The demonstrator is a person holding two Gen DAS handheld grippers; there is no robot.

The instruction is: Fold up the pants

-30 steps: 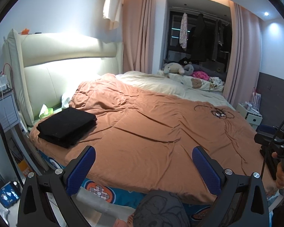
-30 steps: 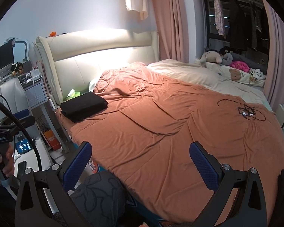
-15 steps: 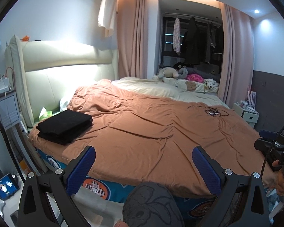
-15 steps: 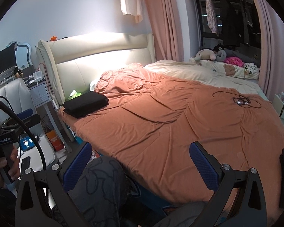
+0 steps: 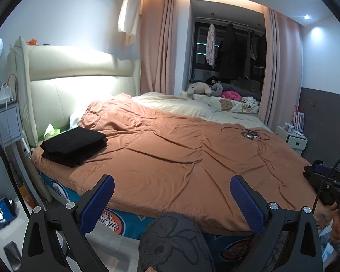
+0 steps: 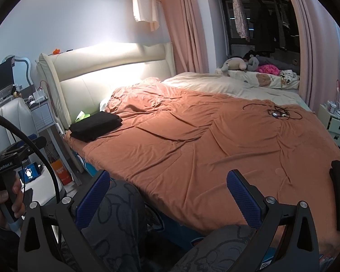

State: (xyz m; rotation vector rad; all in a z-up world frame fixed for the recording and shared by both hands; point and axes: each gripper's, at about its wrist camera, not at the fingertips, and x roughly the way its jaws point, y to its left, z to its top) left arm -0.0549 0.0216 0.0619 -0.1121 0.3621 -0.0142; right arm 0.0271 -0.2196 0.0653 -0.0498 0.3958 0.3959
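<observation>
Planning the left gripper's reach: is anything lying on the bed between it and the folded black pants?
Nothing visible does. The left gripper, open and empty, hangs off the bed's near edge; only bare orange blanket lies between it and the pants near the headboard. The cables lie far right.

One stack of folded black pants (image 5: 73, 146) lies at the near left corner of one rumpled rust-orange quilt (image 5: 181, 158). One tangled black cable (image 5: 249, 133) sits far right. Two grey plush toys (image 5: 199, 88) rest farthest back.
</observation>
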